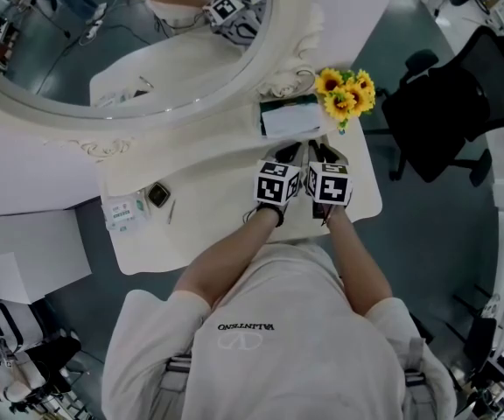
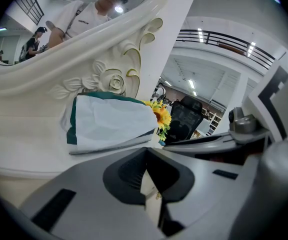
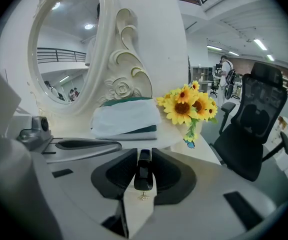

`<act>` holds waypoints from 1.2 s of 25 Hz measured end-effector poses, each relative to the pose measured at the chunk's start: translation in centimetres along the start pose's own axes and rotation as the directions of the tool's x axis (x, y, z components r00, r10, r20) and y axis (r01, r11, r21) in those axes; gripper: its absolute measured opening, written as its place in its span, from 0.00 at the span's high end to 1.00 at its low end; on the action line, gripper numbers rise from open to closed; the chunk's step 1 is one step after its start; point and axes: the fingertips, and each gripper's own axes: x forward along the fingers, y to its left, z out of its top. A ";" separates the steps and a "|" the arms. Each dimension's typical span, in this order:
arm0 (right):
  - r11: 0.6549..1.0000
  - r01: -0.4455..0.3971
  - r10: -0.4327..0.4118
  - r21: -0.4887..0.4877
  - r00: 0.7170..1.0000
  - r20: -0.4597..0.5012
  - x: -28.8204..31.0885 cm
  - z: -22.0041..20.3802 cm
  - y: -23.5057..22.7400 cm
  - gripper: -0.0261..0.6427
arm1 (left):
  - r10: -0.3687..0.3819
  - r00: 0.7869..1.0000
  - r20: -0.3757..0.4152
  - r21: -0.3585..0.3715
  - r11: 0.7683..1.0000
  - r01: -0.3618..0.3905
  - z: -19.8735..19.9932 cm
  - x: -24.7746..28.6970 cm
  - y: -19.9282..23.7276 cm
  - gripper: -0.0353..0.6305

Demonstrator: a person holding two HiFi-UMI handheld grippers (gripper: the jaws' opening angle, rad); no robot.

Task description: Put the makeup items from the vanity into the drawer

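Object [image 3: 143, 173], slim, black, unidentifiable, pinched by right gripper [image 3: 144, 153], left gripper [image 2: 146, 149] closed

Blocked far ahead by white packet [image 1: 291, 119] and mirror frame [image 1: 289, 52], far right by sunflowers [image 1: 346, 93]; open leftward over tabletop [image 1: 217, 192] to small case [image 1: 157, 195].

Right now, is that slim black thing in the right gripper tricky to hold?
Likely slippery: the slim black thing looks glossy, and the right gripper pinches it by narrow sides. Probably light and stiff, since it sits straight between the jaws without bending. Set down, it might roll.
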 end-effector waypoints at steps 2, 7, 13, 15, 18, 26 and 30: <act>1.000 -0.003 0.003 -0.001 1.000 -0.001 0.2 0.0 0.1 0.81 | 0.001 1.000 -0.002 -0.001 1.000 -0.001 -0.1 0.1 0.1 0.94; 1.000 -0.007 0.007 -0.005 1.000 -0.011 0.5 -0.3 0.2 0.81 | 0.005 1.000 -0.001 0.000 1.000 -0.005 -0.1 0.1 0.2 0.94; 1.000 -0.013 0.013 -0.013 1.000 -0.024 1.0 -0.6 0.2 0.81 | 0.012 1.000 0.004 0.006 1.000 -0.012 0.0 0.0 0.4 0.94; 1.000 -0.014 0.014 -0.015 1.000 -0.026 1.2 -0.6 0.2 0.81 | 0.007 1.000 0.006 0.004 1.000 -0.007 0.0 -0.1 0.4 0.94; 0.999 -0.019 0.018 -0.026 0.999 -0.029 1.4 -0.6 0.3 0.81 | 0.005 1.000 0.014 0.000 1.000 -0.005 0.0 -0.1 0.4 0.94; 0.999 -0.023 0.022 -0.022 0.999 -0.034 1.9 -0.7 0.1 0.81 | 0.005 1.000 0.009 0.000 1.000 -0.005 -0.1 0.4 0.6 0.94; 1.000 -0.022 0.022 -0.015 0.999 -0.040 1.9 -0.9 0.0 0.81 | 0.010 1.000 0.007 -0.003 1.000 -0.010 -0.1 0.4 0.6 0.94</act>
